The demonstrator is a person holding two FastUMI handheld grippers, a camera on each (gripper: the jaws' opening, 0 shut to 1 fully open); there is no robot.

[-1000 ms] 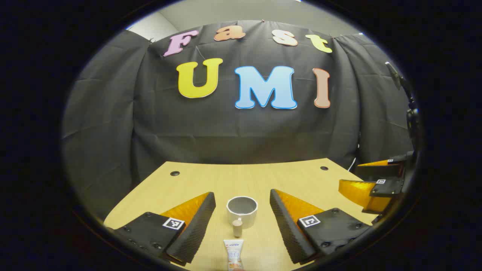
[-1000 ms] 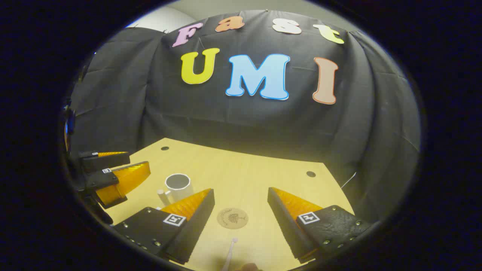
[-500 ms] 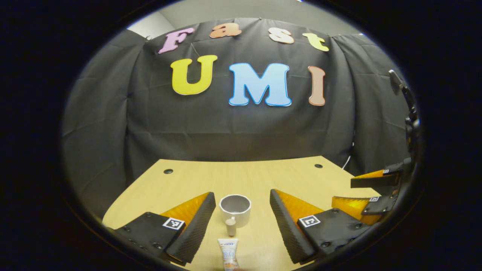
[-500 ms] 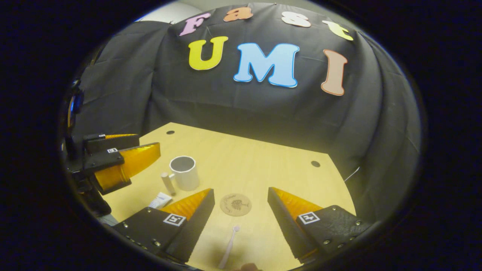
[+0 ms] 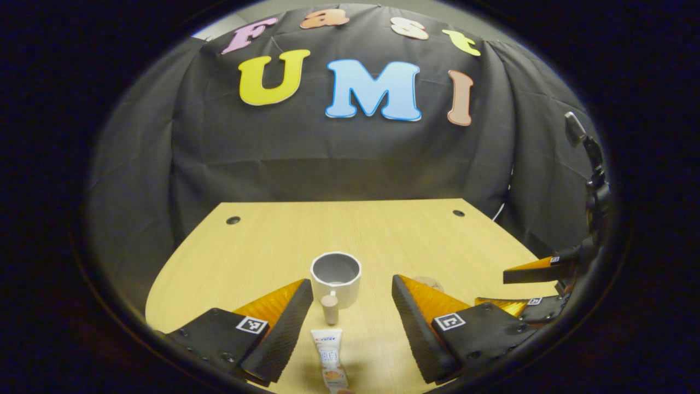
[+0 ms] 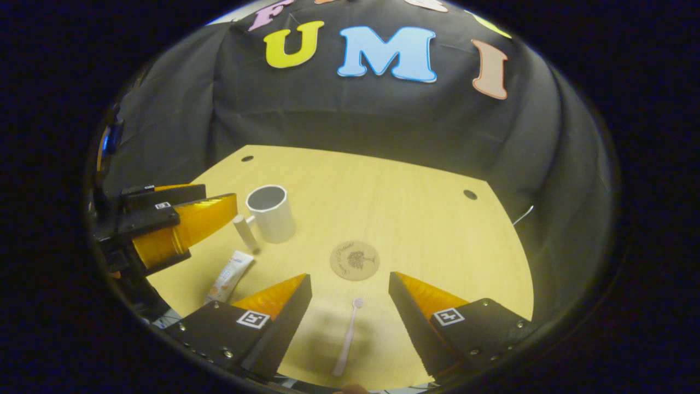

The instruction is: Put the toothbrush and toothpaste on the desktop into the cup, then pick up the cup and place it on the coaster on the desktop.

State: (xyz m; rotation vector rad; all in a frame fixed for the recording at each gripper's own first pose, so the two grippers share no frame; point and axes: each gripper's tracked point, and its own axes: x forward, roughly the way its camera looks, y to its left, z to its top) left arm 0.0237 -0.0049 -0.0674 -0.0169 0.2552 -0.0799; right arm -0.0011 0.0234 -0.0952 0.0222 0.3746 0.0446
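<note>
Left gripper view: fingers [image 5: 352, 287] spread over toothpaste [image 5: 330, 361] | right gripper view: fingers [image 6: 350, 283] spread over toothbrush [image 6: 348, 336]

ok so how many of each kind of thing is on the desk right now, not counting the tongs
cup: 1
toothpaste tube: 1
toothbrush: 1
coaster: 1
total: 4
</note>
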